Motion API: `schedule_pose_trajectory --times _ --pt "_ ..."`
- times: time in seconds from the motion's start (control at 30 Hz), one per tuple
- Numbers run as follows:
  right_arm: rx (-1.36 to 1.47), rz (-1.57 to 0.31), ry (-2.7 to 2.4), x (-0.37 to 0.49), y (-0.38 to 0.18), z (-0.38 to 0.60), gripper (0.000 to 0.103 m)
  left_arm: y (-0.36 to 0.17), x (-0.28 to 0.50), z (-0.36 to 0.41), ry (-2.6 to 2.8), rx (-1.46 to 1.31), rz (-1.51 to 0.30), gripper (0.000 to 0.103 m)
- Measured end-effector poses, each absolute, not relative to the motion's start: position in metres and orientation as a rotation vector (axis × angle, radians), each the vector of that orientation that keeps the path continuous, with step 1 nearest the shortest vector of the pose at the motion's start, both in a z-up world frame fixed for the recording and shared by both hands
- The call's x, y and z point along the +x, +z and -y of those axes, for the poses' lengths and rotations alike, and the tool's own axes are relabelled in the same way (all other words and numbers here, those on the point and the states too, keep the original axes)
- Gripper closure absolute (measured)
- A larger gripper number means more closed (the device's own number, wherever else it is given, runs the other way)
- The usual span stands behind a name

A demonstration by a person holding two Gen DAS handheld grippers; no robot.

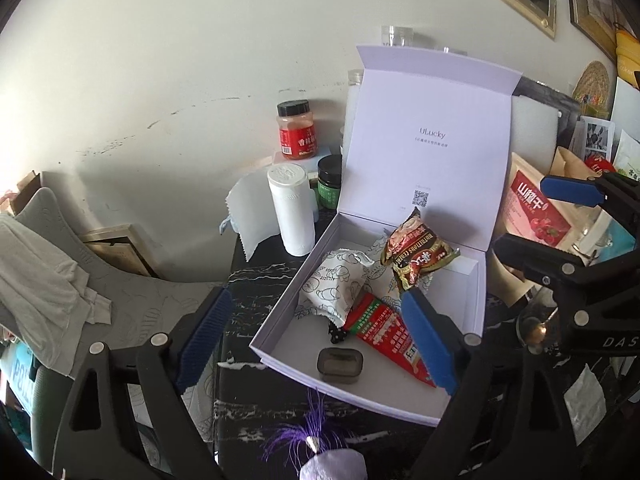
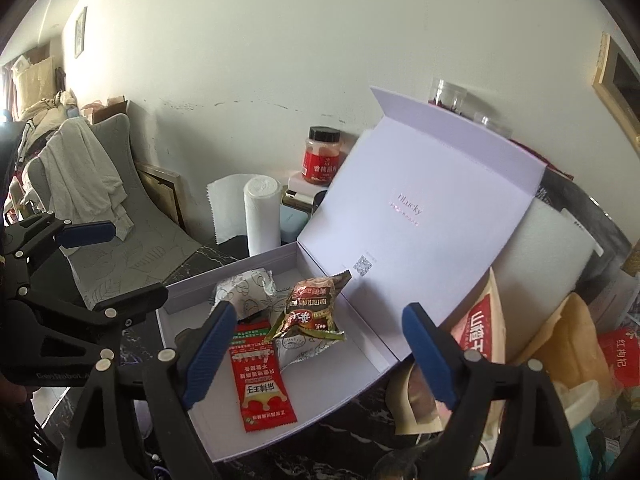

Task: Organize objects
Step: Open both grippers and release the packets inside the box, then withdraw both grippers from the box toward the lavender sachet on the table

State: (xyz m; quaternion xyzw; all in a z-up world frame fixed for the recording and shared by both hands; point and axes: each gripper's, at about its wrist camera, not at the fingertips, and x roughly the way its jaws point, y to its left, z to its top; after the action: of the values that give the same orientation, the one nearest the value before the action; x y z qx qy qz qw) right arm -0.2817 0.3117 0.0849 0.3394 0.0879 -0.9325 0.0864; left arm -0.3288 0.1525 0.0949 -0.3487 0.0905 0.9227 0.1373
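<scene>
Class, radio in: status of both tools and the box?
Left tool open, empty. Right tool open, empty. White box lid up, snack packets inside. Nothing blocking.

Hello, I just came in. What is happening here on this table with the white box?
A person holds a gripper in each hand and is sorting small things into an open white box. Inside already lie a red sachet, a brown-gold snack packet, a printed wrapper and a small grey case. Both the left gripper and the right gripper hover open over the box, holding nothing. A paper towel roll and a red-label jar stand behind.
</scene>
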Motion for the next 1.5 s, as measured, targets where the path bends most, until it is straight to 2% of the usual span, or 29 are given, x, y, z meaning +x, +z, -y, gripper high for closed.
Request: schedule_pose_trajectory --times 0.33,0.63,1.5 --pt "0.905 -0.288 -2.767 -0.222 0.115 -0.308 0.016 0.130 -0.256 -0.143 2.757 -0.945 -0.286 0.015" --pt "0.861 -0.304 -2.743 -0.171 0.120 -0.306 0.016 0.137 -0.192 -0.135 2.787 -0.964 -0.258 0.014" --pt "0.897 -0.265 -2.604 -0.090 0.076 -0.292 0.016 0.085 -0.089 -0.105 2.826 -1.114 -0.204 0.014"
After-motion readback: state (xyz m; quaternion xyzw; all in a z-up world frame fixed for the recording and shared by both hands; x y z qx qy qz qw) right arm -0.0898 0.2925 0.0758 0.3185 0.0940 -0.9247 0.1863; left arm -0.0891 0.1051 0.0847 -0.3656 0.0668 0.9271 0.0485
